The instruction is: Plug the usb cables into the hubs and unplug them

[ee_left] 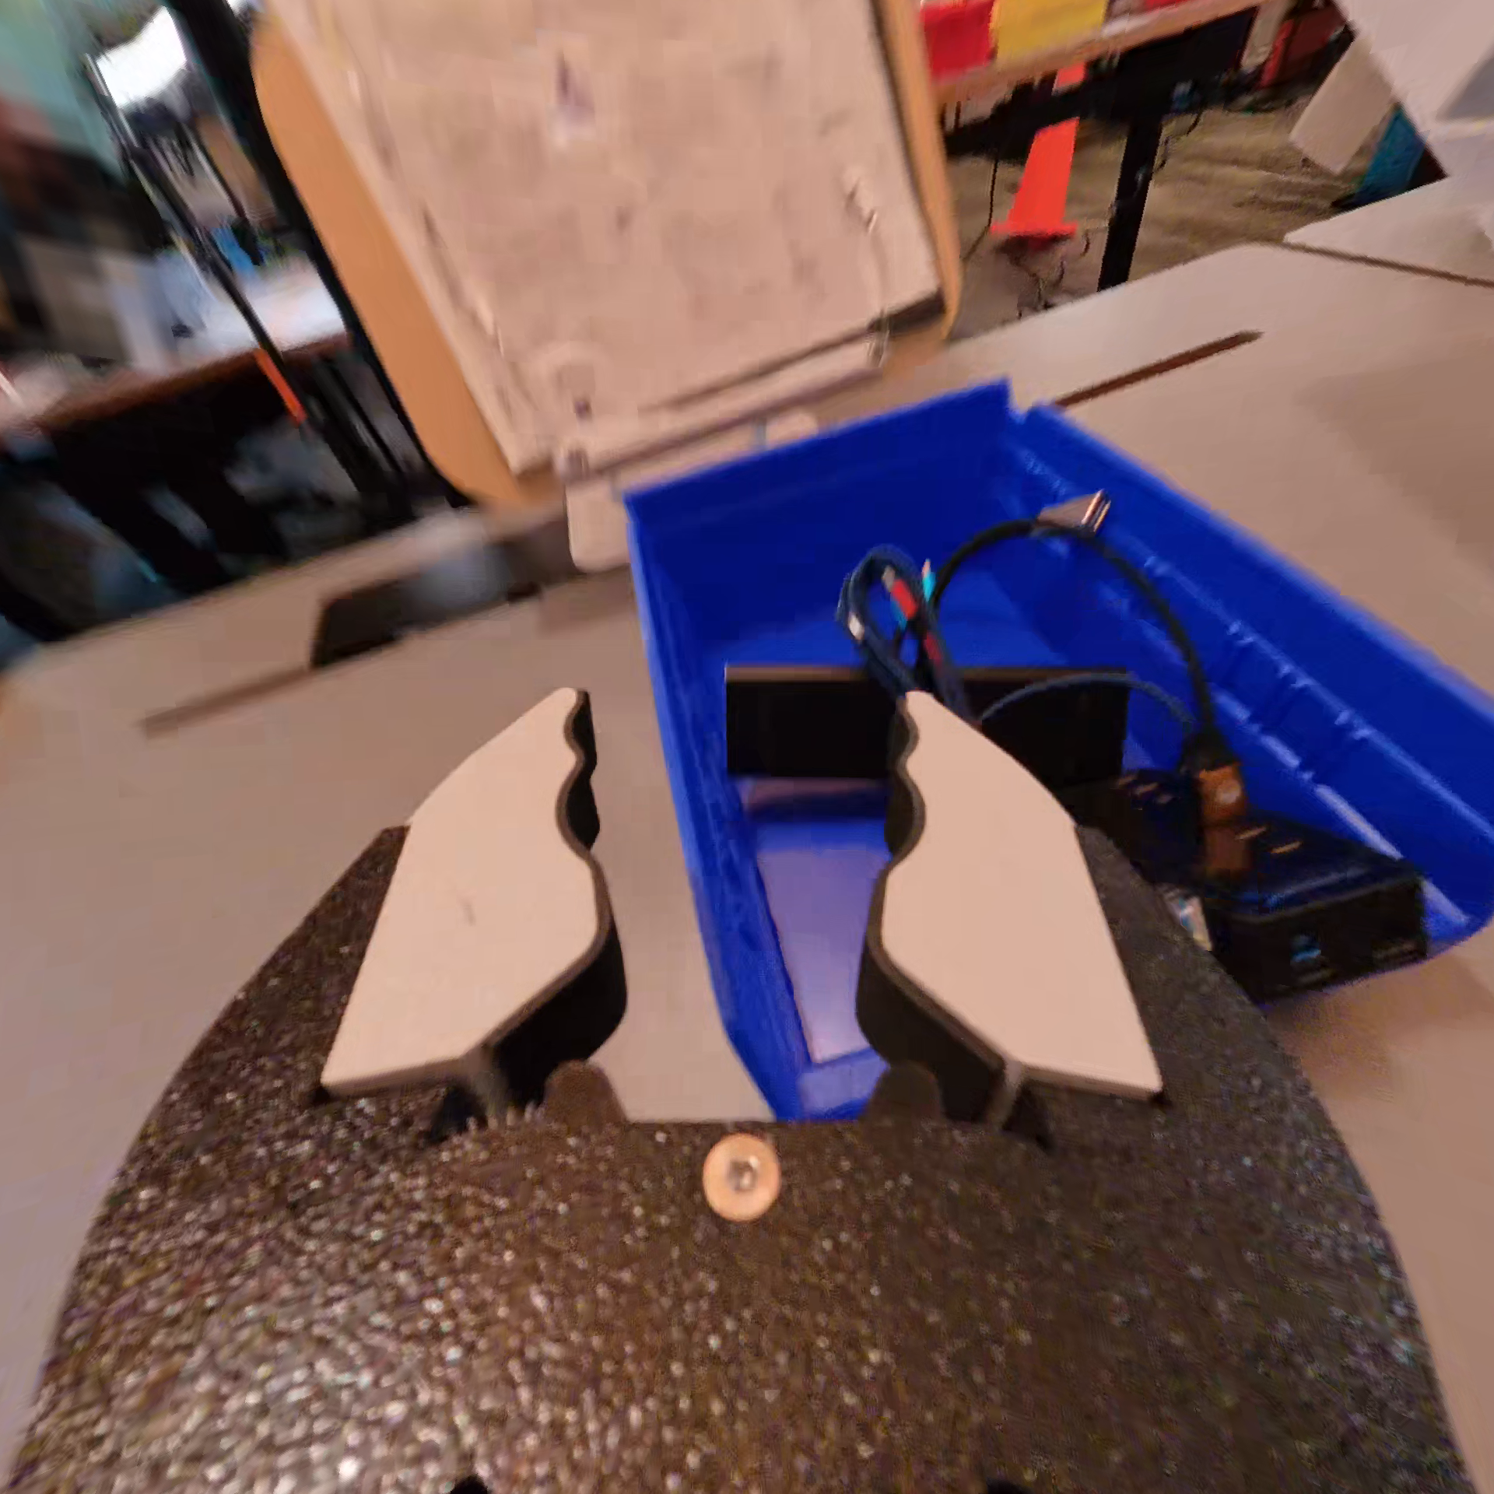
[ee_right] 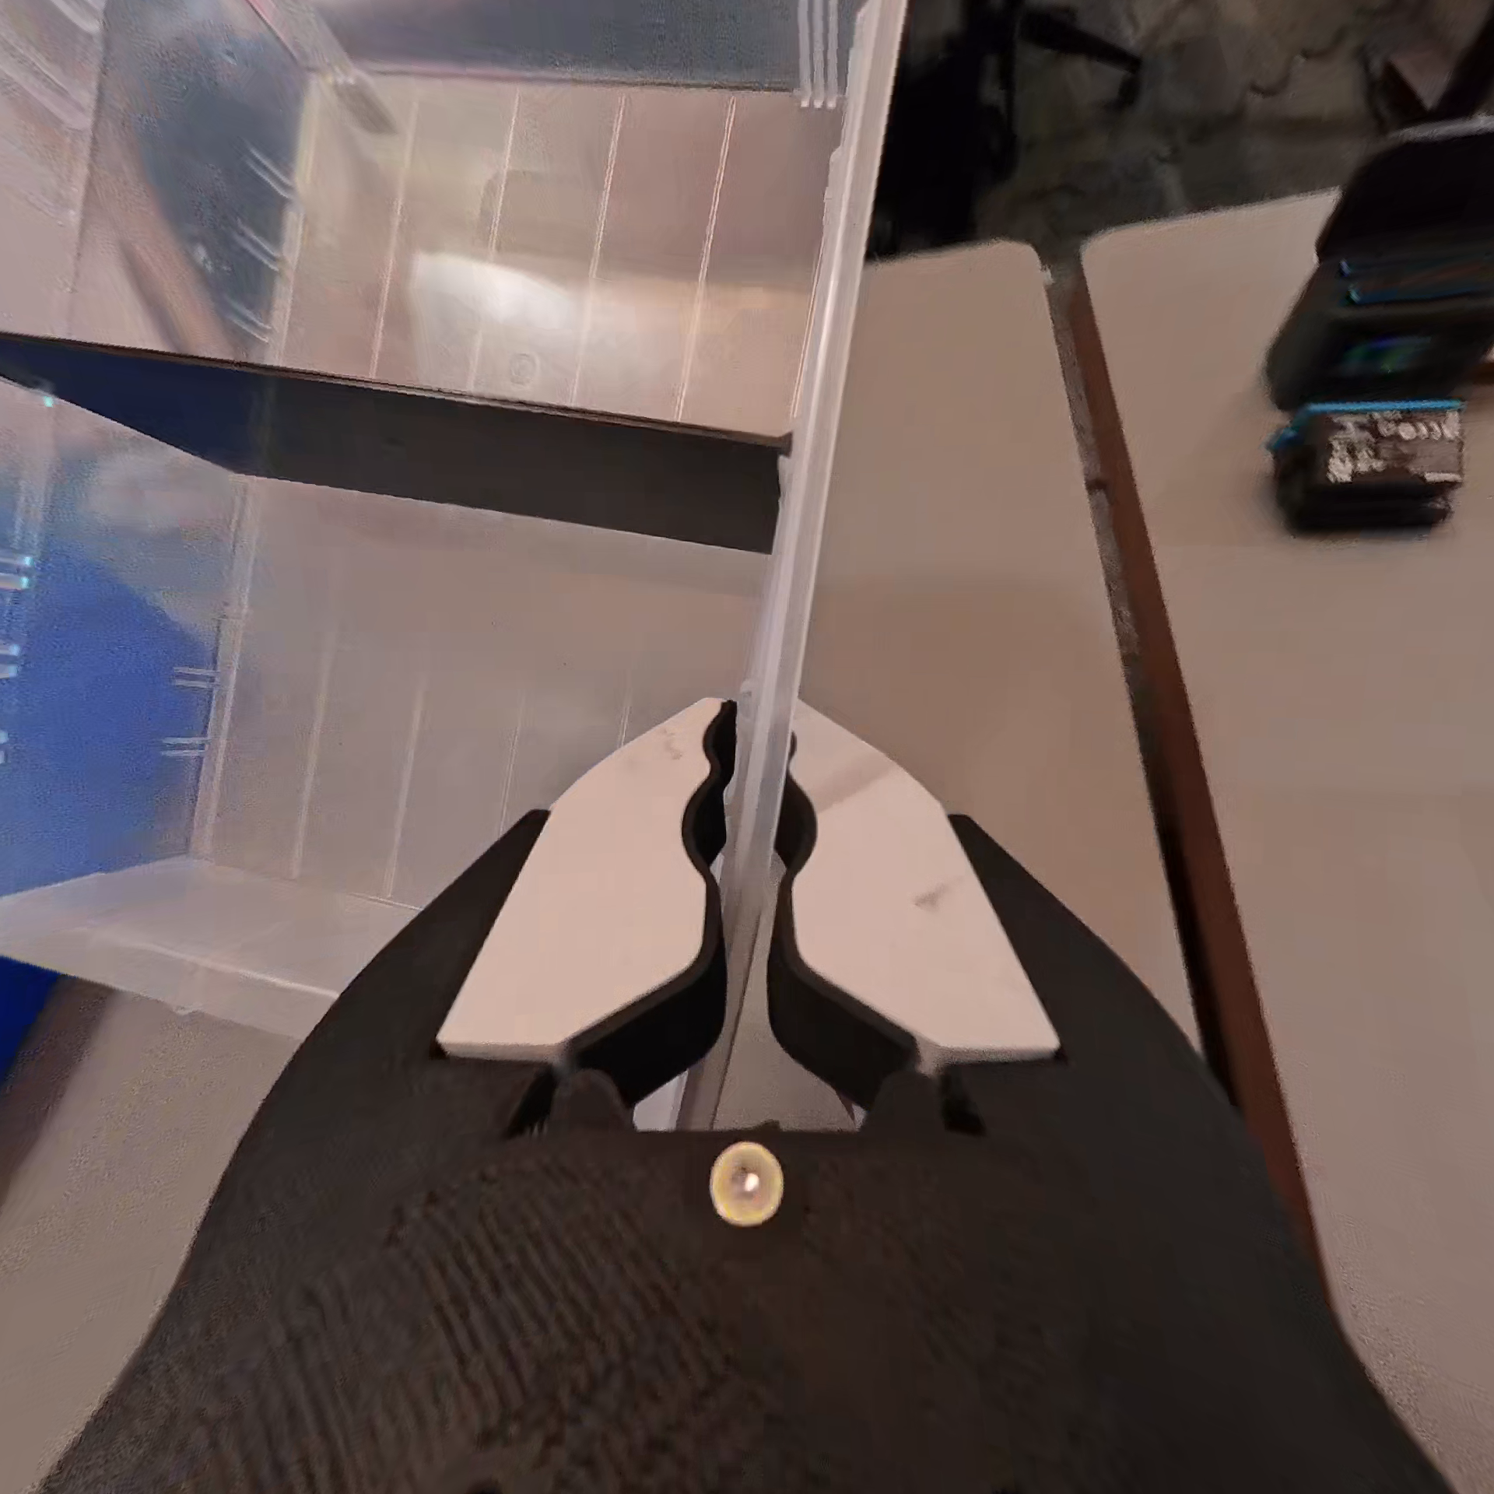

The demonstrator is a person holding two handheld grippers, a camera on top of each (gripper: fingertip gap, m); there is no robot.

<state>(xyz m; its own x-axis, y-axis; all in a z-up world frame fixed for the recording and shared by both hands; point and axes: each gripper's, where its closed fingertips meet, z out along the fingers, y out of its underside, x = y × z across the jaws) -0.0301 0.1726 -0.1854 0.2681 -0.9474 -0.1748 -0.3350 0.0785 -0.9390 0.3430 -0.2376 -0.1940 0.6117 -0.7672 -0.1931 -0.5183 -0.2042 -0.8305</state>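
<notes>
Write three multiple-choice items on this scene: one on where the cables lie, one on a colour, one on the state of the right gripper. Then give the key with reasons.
1. Where do the USB cables lie?
A. On the bare table
B. In the blue bin
C. In the left gripper

2. What colour is the cone on the floor behind the table?
A. Orange
B. Green
C. White

3. What is the state of the right gripper?
A. Wide open over the table
B. Shut on a cable
C. Shut on the wall of the clear plastic bin

Key: 1 B, the cables coil inside the bin's walls, next to a black hub; 2 A, it shows orange; 3 C, the fingers press the clear wall from both sides.
</notes>
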